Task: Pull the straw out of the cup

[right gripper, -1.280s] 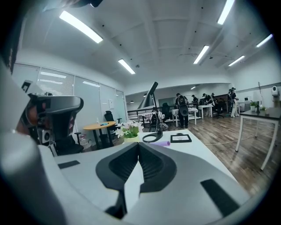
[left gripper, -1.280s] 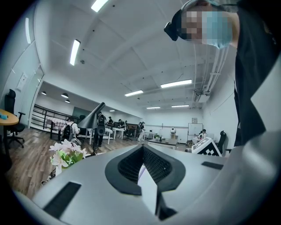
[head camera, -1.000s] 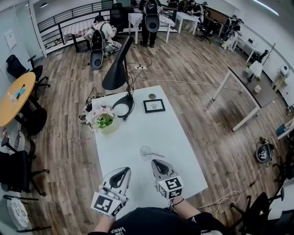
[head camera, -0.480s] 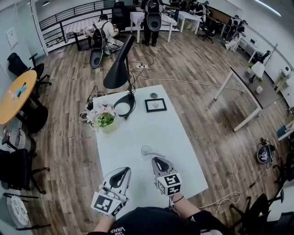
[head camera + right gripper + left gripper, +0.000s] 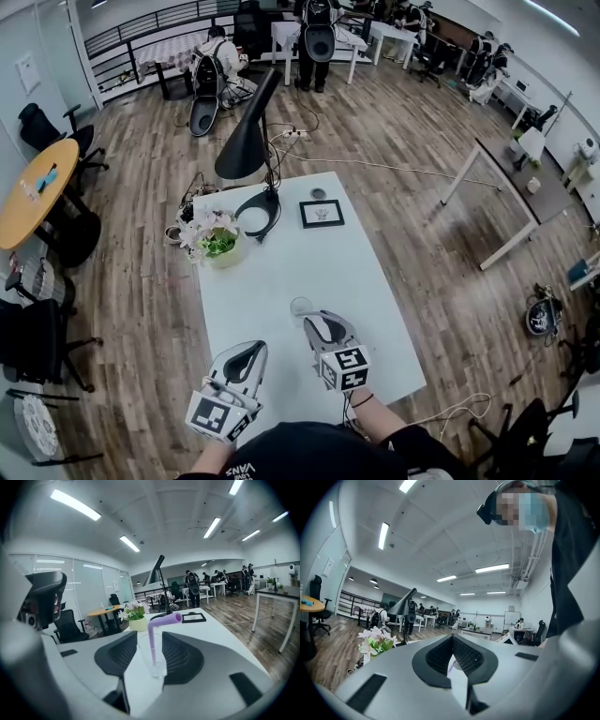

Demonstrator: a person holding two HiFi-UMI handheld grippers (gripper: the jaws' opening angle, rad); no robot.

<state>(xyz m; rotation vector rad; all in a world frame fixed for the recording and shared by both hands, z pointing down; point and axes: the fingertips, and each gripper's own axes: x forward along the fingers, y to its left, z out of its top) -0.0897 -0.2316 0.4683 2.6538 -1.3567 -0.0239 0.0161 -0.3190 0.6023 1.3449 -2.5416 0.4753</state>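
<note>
A clear glass cup [image 5: 153, 660] with a purple bent straw [image 5: 153, 639] stands on the white table [image 5: 281, 267]. My right gripper [image 5: 150, 639] is open, its jaws have just been opening, and the cup stands between its fingertips with the pads not pressing on it. From above, the cup's rim [image 5: 301, 306] shows just past the right gripper [image 5: 320, 327], which hides the straw. My left gripper [image 5: 249, 358] rests near the table's front edge, left of the cup, shut and holding nothing; its tips [image 5: 452, 637] meet.
A black desk lamp [image 5: 246, 141], a flower pot [image 5: 217, 244] and a framed picture [image 5: 322, 214] stand at the table's far end. Round table and chairs are at the left; people stand at the room's back.
My right gripper has moved forward to the cup and its jaws have opened around it. The straw's end is now hidden under the gripper in the head view. The left gripper stayed still.
</note>
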